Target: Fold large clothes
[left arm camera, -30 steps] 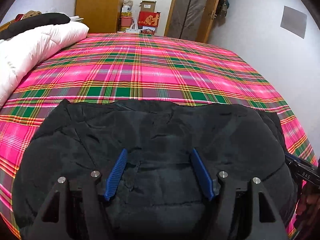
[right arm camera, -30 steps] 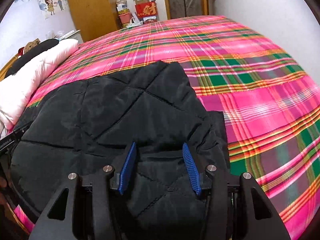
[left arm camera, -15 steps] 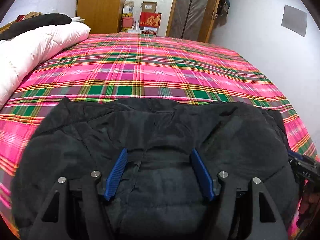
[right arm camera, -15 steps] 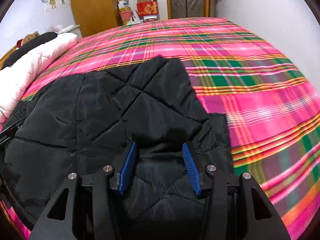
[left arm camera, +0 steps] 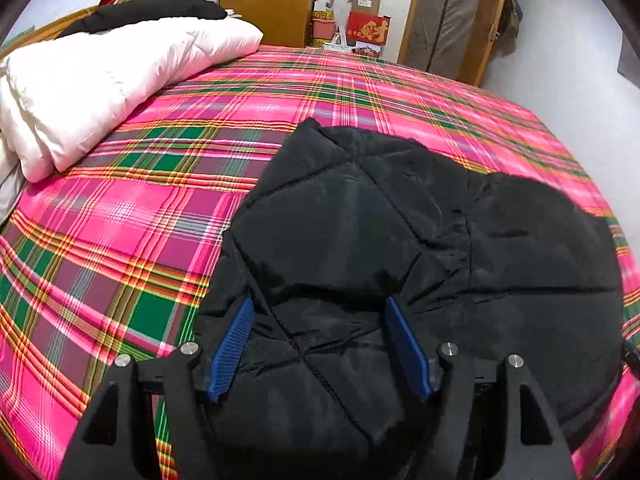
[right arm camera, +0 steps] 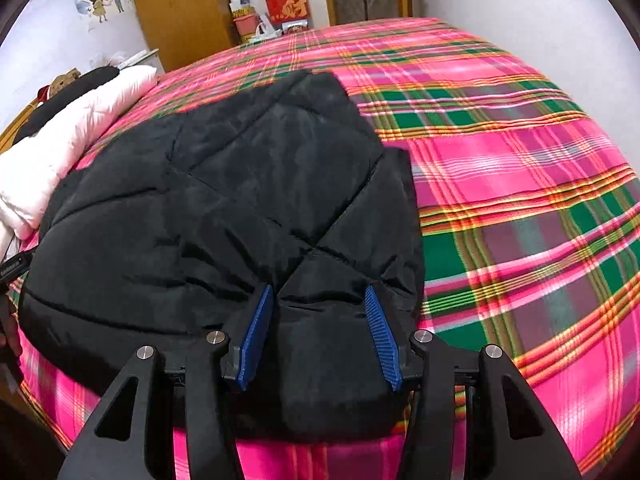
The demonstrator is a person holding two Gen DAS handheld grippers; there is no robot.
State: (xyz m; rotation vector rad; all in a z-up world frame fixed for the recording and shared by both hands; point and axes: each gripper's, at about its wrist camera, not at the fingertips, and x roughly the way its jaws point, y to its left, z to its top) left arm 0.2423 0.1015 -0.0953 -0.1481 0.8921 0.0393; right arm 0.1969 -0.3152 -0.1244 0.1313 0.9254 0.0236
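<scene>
A black quilted puffer jacket [left arm camera: 400, 232] lies bunched on the pink and green plaid bedsheet [left arm camera: 120, 240], near the bed's front edge. My left gripper [left arm camera: 318, 304] is shut on a thick fold at the jacket's near left part, and creases spread from its blue pads [left arm camera: 232, 344]. In the right wrist view the same jacket [right arm camera: 224, 200] fills the left half. My right gripper [right arm camera: 319, 289] is shut on a padded fold at its near right corner. The left gripper's black body [right arm camera: 12, 268] shows at that view's left edge.
A white duvet [left arm camera: 100, 88] with a black garment on top lies along the bed's left side. Bare plaid sheet [right arm camera: 520, 200] stretches to the right and behind the jacket. A wooden wardrobe [left arm camera: 264, 0], red boxes [left arm camera: 366, 28] and a door stand beyond the bed.
Both grippers have moved across the bed with the jacket still in them. The left view has swung so the jacket sits to the right and more bare sheet and duvet show on the left.
</scene>
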